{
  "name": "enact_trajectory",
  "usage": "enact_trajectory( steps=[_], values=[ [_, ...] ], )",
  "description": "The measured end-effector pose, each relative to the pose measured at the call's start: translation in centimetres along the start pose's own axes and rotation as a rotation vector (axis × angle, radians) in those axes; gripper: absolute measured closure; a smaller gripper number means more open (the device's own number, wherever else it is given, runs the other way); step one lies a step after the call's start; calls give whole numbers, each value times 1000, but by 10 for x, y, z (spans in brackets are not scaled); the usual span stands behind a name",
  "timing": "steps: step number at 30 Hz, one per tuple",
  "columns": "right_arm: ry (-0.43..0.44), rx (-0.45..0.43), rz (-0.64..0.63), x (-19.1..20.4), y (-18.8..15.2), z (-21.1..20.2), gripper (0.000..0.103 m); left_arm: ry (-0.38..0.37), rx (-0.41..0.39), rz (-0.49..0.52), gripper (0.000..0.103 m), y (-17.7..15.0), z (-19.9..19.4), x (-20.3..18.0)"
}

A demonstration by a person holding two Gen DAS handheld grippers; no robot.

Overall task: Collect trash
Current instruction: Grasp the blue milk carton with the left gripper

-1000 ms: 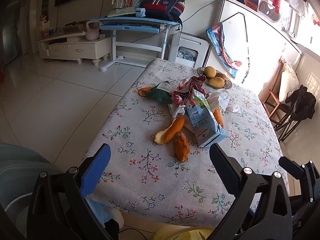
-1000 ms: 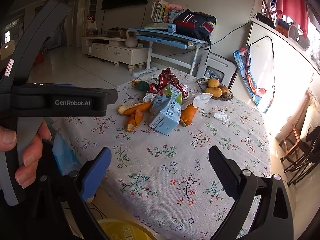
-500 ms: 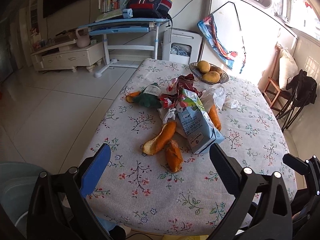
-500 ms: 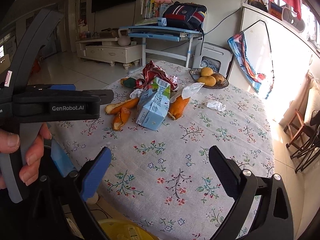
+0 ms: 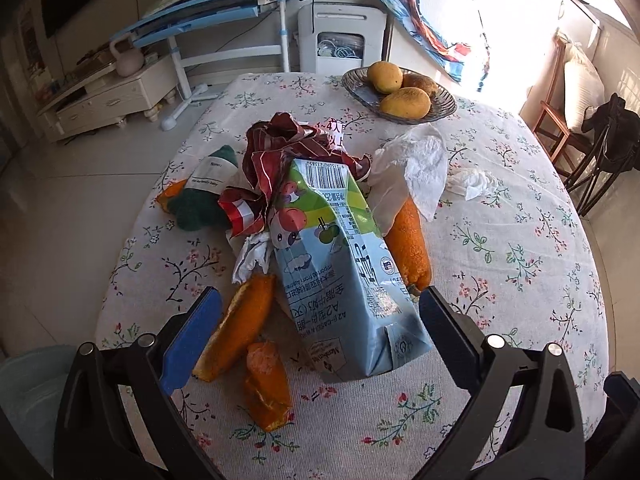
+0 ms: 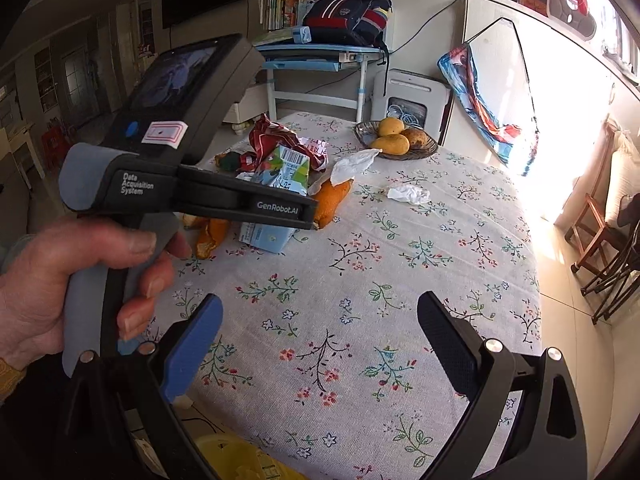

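The left hand-held gripper (image 5: 318, 316) gapes wide, its jaws flanking the bottom end of a pale blue milk carton (image 5: 340, 264) at frame centre; contact is unclear. The carton lies flat on the floral-clothed worktop (image 5: 500, 248), long axis running lower right to upper left. The right hand-held gripper (image 6: 320, 326) is spread wide over bare cloth, holding nothing.

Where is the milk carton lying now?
In the left wrist view, the milk carton lies mid-table between the open left gripper's fingers, orange peels on both sides.

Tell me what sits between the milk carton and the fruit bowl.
In the left wrist view, a crumpled red wrapper and a white tissue lie between the milk carton and the fruit bowl.
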State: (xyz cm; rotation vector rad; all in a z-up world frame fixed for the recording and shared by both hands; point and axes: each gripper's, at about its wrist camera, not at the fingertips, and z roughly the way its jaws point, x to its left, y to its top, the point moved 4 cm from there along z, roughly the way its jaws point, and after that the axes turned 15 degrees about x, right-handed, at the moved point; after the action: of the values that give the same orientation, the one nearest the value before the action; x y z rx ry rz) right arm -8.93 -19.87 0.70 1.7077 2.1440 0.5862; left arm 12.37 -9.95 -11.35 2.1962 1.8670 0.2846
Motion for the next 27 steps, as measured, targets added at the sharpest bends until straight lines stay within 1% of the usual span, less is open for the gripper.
enact_trajectory(
  steps=[2, 4, 5, 6, 8, 12, 16, 18, 21, 22, 25, 27],
  values=[
    [-1, 6, 4, -2, 0, 1, 9, -20, 22, 2, 8, 1, 10, -1],
    [1, 11, 5, -3, 1, 2, 9, -23, 12, 16, 22, -1, 13, -3],
    [4, 14, 4, -2, 1, 3, 9, -25, 15, 20, 36, -2, 13, -3],
    [9, 18, 2, -1, 1, 3, 9, -33, 13, 21, 39, -4, 13, -2],
    [18, 27, -1, 1, 0, 4, 9, -63, 4, 17, 39, -6, 8, 2],
    [41, 55, -6, 3, -1, 6, 9, -90, -4, 43, 41, -19, -4, 8],
    [41, 78, -24, 7, -1, 6, 9, -104, 0, 121, 41, -37, -16, 7],
    [48, 88, -32, 10, -2, 6, 9, -86, 11, 184, 41, -48, -19, 4],
    [59, 94, -48, 14, -2, 5, 9, -59, 51, 259, 41, -62, -13, 3],
    [59, 96, -54, 15, -2, 4, 9, -45, 54, 270, 41, -64, -12, 3],
    [63, 106, -66, 18, -4, 6, 9, -35, 62, 294, 40, -65, -11, 3],
    [65, 108, -71, 18, -4, 6, 9, -32, 59, 291, 37, -64, -11, 3]
  ],
)
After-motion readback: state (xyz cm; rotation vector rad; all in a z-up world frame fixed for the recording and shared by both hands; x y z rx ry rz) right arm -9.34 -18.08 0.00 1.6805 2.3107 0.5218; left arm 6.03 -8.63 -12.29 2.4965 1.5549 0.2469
